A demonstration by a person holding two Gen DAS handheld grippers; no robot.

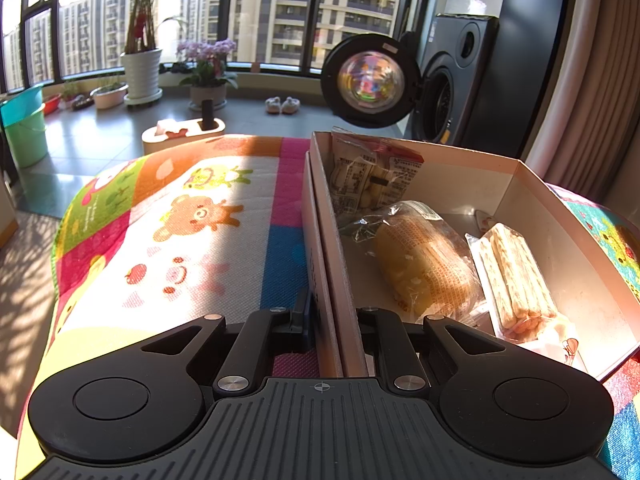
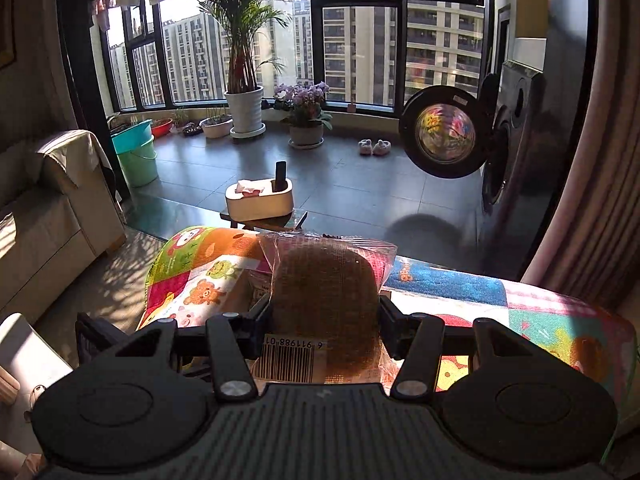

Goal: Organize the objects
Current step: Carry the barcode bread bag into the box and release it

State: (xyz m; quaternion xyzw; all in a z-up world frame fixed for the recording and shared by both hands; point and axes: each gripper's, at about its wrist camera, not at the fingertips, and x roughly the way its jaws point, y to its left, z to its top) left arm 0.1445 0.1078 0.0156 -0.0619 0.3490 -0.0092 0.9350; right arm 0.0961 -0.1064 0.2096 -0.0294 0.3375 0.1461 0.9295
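A brown bread packet [image 2: 325, 300] in clear wrap stands upright between the right tongs [image 2: 325, 326], clamped at both sides, its barcode label facing the camera, held above the colourful cartoon mat [image 2: 520, 304] that covers the bench. Seen from the left wrist, an open cardboard box [image 1: 532, 196] rests on that same mat [image 1: 192, 216]; the left tongs [image 1: 332, 316] straddle its near wall, one finger outside and one inside, pinching the cardboard. Inside the box, a yellow wrapped loaf [image 1: 424, 260] lies at the middle, a packet of pale wafer sticks [image 1: 516, 280] just beside it toward 3 o'clock, and a printed snack bag [image 1: 372, 176] leans at 12 o'clock. Beyond the bench, a washing machine [image 1: 452, 92] with its round door swung open stands at 1 o'clock, and potted plants [image 1: 142, 60] line the window at 11 o'clock.
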